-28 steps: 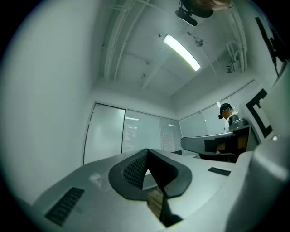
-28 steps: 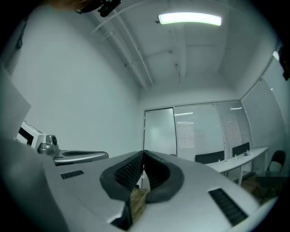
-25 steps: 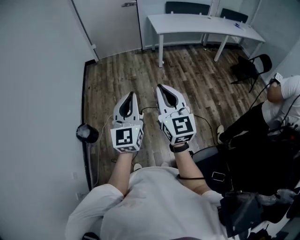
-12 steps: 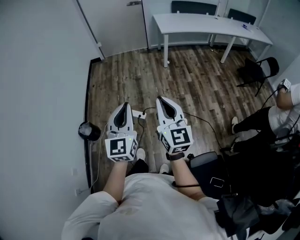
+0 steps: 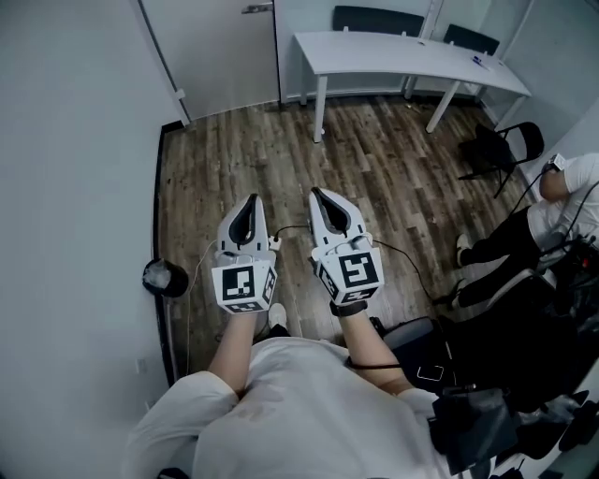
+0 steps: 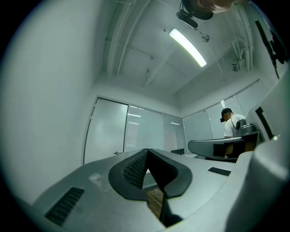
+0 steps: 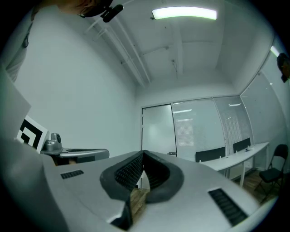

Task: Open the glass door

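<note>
Across the wood-plank floor (image 5: 374, 159), at the far wall: frosted glass door (image 5: 225, 51) with small metal lever handle (image 5: 257, 8), apparently shut, well apart from both hands. Left gripper (image 5: 250, 201) and right gripper (image 5: 316, 194): ribbed dark fingers pressed together, holding nothing. Step judged: approach. Next: close in, part fingers at the handle.

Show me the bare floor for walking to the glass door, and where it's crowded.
Bare wood floor runs up to the glass door, between the left wall and the white table. Crowded on the right: a black folding chair and a seated person. A black round object sits against the left wall.
</note>
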